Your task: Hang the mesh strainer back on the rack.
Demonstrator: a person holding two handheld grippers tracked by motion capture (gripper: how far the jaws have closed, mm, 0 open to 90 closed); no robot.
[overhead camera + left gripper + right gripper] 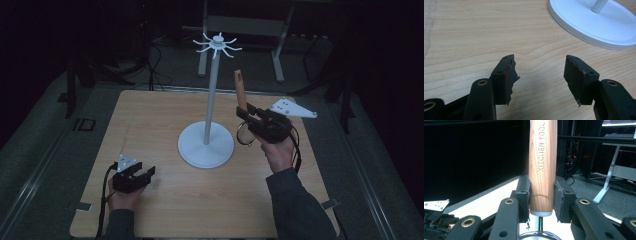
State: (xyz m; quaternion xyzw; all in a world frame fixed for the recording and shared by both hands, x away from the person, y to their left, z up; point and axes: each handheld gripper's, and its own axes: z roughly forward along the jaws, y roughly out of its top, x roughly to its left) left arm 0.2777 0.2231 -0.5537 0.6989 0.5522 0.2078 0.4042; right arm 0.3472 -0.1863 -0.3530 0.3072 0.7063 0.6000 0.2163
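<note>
The right tool [248, 121] is clenched on the wooden-handled kitchen utensil with a metal ring [541, 167], held upright above the tabletop's [160, 210] right edge, beside the white hook-topped stand [212, 90]. Hanging it likely remains. The left tool [539, 80] rests released near the front-left corner.

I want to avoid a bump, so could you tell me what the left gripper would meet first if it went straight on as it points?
Probably the bare wooden table; the left gripper, tongs open, tilts down at it. The stand's white base lies off to one side.
</note>
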